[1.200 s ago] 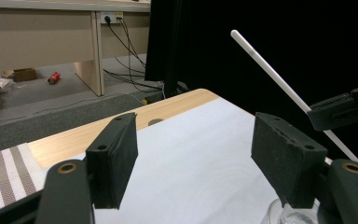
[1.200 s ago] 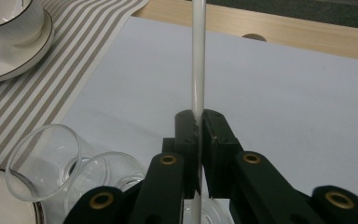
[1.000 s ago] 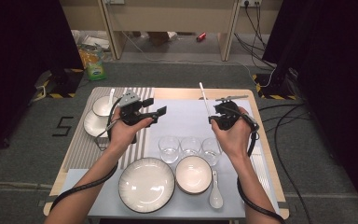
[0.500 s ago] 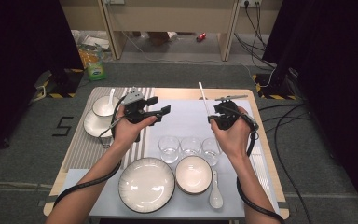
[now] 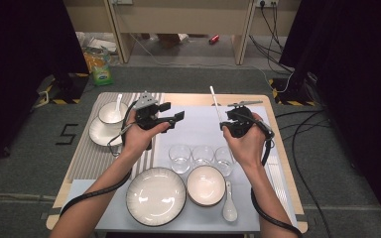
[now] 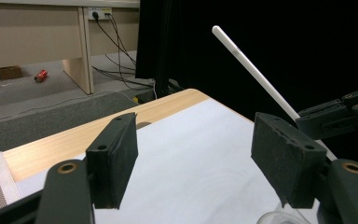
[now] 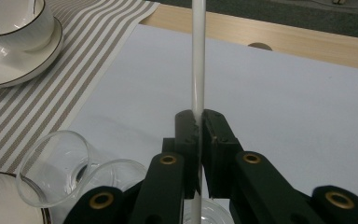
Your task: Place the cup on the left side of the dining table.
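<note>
The right gripper is clamped on a thin white stick — its jaws pinch the lower end, and the stick rises out of them, up and away over the white mat. The left gripper is held in the air above the mat's left part with its jaws wide apart and nothing between the pads. Three clear glasses stand in a row on the mat, below and between both hands.
</note>
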Motion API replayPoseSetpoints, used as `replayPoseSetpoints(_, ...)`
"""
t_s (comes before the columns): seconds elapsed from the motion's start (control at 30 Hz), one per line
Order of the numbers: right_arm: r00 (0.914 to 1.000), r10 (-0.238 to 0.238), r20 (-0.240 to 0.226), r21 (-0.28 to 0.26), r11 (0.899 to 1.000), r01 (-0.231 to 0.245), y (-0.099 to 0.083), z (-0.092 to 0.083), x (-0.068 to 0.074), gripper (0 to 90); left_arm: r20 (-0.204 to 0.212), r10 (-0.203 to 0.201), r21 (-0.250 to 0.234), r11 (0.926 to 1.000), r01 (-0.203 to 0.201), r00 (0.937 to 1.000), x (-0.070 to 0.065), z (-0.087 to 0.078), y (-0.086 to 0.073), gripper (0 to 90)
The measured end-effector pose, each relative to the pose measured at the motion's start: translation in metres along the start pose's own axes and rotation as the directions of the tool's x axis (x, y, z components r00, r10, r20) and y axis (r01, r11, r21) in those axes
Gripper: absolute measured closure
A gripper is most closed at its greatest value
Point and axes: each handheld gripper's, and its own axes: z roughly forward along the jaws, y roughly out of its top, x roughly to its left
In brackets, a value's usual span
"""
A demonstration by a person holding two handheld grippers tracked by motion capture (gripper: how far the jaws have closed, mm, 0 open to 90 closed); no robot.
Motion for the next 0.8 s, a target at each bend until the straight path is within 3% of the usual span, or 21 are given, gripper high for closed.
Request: replayPoseSetpoints(0.8, 0.9999, -0.013, -0.006, -0.010, 1.000, 0.013, 0.003, 0.000, 0.005, 85.4, 0.022, 0.002, 0.009, 1.0000, -0.003, 0.9998, -0.006, 0.013, 0.007, 30.8)
